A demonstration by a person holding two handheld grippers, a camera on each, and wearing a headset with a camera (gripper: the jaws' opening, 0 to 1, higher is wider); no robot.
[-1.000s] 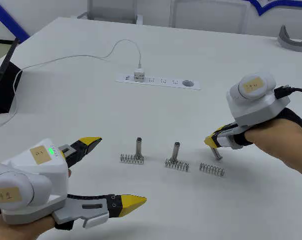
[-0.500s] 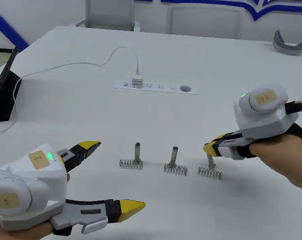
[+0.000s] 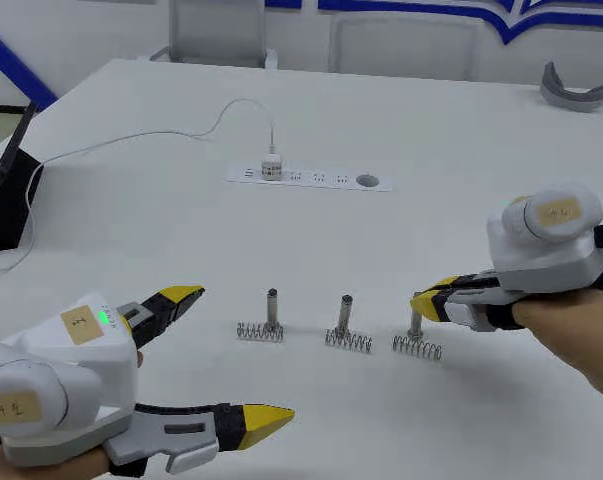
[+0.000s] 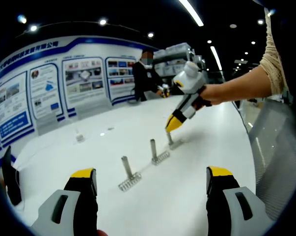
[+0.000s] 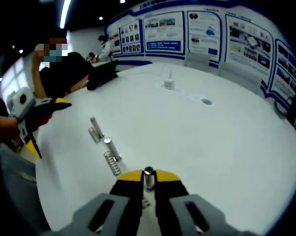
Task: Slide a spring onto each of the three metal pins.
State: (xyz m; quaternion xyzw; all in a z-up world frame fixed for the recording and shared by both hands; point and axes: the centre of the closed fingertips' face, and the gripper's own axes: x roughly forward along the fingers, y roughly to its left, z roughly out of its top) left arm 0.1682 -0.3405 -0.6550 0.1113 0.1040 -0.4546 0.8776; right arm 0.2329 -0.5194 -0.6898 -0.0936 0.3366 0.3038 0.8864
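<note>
**A thin pin that could tip, and three tiny springs**

The right gripper [image 3: 428, 300] has its fingers pressed together on the top of the held pin [image 3: 415, 322]. This pin stands up straight on the table [image 3: 431, 150], at the end of the row closest to the table's right edge. The middle pin [image 3: 345, 312] and the end pin [image 3: 272, 305] stand in the same row, which runs along the near edge. No pin has a spring on it yet. A spring lies flat at the foot of each pin: the first spring [image 3: 417, 348], the second spring [image 3: 348, 341] and the third spring [image 3: 260, 331]. The left gripper [image 3: 229, 355] hovers by the near edge, toward the left, with its fingers spread wide and nothing between them.

What could go wrong? The held pin is thin and looks easy to tip. If the right fingers open with a small sideways pull, it may fall over and roll. It could also bump the middle pin, which stands near it. While the fingers cover the pin's top, no spring can go on.

The springs are small and bouncy. If one is squeezed too hard or off to one side, it may pop out and skip away across the smooth table. The fingers are big next to the pins, so reaching for a spring may knock the pin just beside it.
</note>
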